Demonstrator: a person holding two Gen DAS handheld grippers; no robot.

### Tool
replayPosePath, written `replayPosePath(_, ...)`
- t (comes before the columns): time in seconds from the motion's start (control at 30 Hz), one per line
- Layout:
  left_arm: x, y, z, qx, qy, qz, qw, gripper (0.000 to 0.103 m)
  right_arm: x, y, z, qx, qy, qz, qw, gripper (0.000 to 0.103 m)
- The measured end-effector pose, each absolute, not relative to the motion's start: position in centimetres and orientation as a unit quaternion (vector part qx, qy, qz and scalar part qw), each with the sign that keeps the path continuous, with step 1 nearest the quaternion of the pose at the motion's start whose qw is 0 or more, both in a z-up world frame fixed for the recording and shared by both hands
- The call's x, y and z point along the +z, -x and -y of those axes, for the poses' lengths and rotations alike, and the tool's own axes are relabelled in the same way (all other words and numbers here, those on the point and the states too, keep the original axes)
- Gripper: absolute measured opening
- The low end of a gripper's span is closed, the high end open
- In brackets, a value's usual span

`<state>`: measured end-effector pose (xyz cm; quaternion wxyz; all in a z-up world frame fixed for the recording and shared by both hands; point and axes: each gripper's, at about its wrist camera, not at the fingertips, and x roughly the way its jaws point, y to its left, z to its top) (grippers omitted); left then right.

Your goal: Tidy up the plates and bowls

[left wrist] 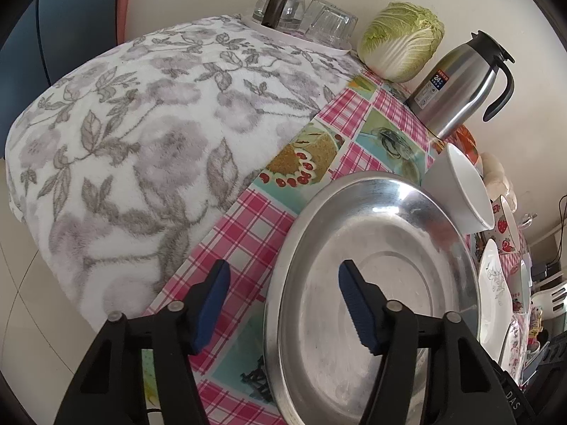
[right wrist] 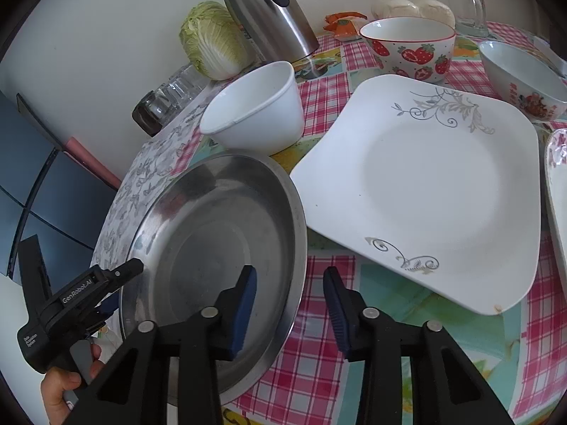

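Your left gripper (left wrist: 283, 304) and right gripper (right wrist: 290, 311) each straddle the rim of the steel plate (right wrist: 219, 233) on opposite sides, jaws part-open, pads not yet pressing. Just beyond it sits the white bowl (right wrist: 258, 106); the square plate (right wrist: 425, 184) lies beyond your right gripper.

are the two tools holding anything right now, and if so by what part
Neither pinches yet. Left tool and right tool each straddle opposite rims of the steel plate, pads apart.

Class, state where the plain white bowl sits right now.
In the right wrist view the plain white bowl sits upper centre, just behind the steel plate, in front of the cabbage.
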<state>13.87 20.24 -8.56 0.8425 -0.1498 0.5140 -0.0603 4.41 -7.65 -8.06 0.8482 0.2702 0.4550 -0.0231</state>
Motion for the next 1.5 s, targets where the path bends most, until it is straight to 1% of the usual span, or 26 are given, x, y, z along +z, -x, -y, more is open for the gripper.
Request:
replayPosePath(0.07,-8.6,-14.0,-20.2,-0.061,0.149,-0.514,0.842,0.053,-8.2,-4.7,7.7,-0.022,-0.268,-0.455,0.849,0.033)
replayPosePath(0.1,-8.6,-14.1,-20.1,-0.063,0.149,-0.514,0.842,0.052,-8.3,-4.8,7.7,-0.021,-0.268,-0.455,0.849,0.03)
replayPosePath(0.13,-8.6,-14.2,-20.0,-0.064,0.149,-0.515,0.842,0.047,-8.4,-5.0,7.6,-0.02,-0.269,-0.455,0.849,0.028)
replayPosePath(0.17,-8.7,-14.3,-20.0,-0.066,0.15,-0.516,0.84,0.041,-8.5,-5.1,7.7,-0.019,-0.271,-0.456,0.848,0.024)
replayPosePath(0.2,-8.7,-14.5,-19.9,-0.066,0.152,-0.518,0.839,0.038,-8.7,-5.2,7.7,-0.016,-0.273,-0.457,0.846,0.02)
replayPosePath(0.23,-8.7,-14.6,-19.9,-0.065,0.152,-0.52,0.838,0.029,-8.8,-5.2,7.7,-0.014,-0.273,-0.457,0.846,0.017)
replayPosePath(0.27,-8.8,-14.7,-19.9,-0.061,0.151,-0.522,0.837,0.024,-8.8,-5.2,7.6,-0.015,-0.27,-0.457,0.847,0.016)
replayPosePath(0.3,-8.8,-14.8,-19.9,-0.056,0.148,-0.522,0.838,0.022,-8.8,-5.2,7.7,-0.017,-0.269,-0.457,0.848,0.015)
replayPosePath(0.4,-8.8,-14.7,-20.1,-0.057,0.154,-0.522,0.837,0.022,-8.9,-5.2,8.0,-0.017,-0.276,-0.456,0.846,0.012)
replayPosePath(0.7,-7.8,-13.5,-20.2,-0.052,0.135,-0.517,0.844,0.019,-8.3,-5.0,7.7,-0.018,-0.256,-0.458,0.851,0.012)
replayPosePath(0.9,-6.2,-12.4,-20.7,-0.04,0.13,-0.508,0.851,0.018,-7.2,-4.6,7.2,-0.003,-0.245,-0.451,0.858,0.013)
replayPosePath(1.2,-0.3,-11.1,-19.2,-0.048,0.116,-0.462,0.878,0.018,-4.2,-3.5,8.0,0.01,-0.243,-0.415,0.877,0.013)
replayPosePath(1.5,5.6,-10.0,-14.1,-0.081,0.104,-0.413,0.901,0.018,0.2,-1.3,11.7,-0.014,-0.257,-0.344,0.903,0.014)
